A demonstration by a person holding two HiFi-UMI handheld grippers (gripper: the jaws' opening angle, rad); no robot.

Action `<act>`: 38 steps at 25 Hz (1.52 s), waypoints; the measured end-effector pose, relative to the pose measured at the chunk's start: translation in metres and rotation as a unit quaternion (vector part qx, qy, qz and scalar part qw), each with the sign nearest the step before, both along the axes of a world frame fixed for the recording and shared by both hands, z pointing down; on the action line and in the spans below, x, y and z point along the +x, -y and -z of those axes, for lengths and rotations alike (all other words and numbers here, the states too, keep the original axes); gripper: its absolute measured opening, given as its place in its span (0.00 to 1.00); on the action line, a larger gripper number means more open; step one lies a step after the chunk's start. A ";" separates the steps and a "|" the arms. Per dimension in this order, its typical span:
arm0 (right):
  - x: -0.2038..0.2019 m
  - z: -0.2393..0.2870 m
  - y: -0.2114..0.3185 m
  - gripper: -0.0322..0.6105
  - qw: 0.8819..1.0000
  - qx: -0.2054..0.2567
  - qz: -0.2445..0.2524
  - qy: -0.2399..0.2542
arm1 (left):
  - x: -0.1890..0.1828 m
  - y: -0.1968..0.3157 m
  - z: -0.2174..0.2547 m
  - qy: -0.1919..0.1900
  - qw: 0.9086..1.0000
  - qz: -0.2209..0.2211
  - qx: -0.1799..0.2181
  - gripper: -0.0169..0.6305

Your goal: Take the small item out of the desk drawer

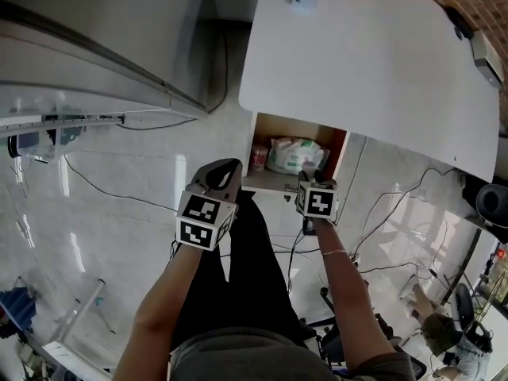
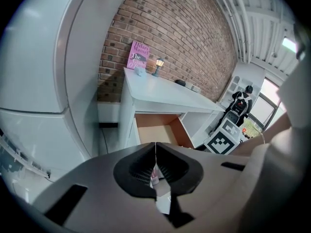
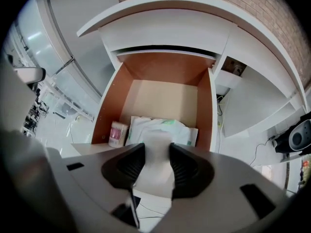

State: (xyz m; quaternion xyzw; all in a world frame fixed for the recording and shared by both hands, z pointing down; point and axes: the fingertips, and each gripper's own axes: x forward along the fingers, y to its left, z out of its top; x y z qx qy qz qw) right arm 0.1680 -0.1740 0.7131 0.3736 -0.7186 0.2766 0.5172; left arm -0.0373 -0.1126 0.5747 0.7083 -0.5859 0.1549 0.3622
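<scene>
Between the jaws of the right gripper [image 3: 155, 152] a small white item [image 3: 155, 168] sits clamped, over the front of the open drawer [image 3: 165, 98]. A soft white pack [image 3: 163, 129] and a pink tub [image 3: 118, 134] (front left corner) lie inside. The left gripper [image 2: 155, 147] has its jaws together, empty.

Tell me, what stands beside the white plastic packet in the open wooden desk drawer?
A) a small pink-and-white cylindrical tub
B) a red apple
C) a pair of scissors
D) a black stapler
A: the small pink-and-white cylindrical tub stands upright next to the white plastic packet in the open wooden desk drawer, near its front corner by the brown side wall.
</scene>
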 end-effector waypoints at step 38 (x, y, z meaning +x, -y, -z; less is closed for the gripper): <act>-0.032 0.181 -0.080 0.31 0.968 0.154 -0.123 0.156 | 0.013 -0.019 0.081 0.021 0.987 -0.143 0.072 0.06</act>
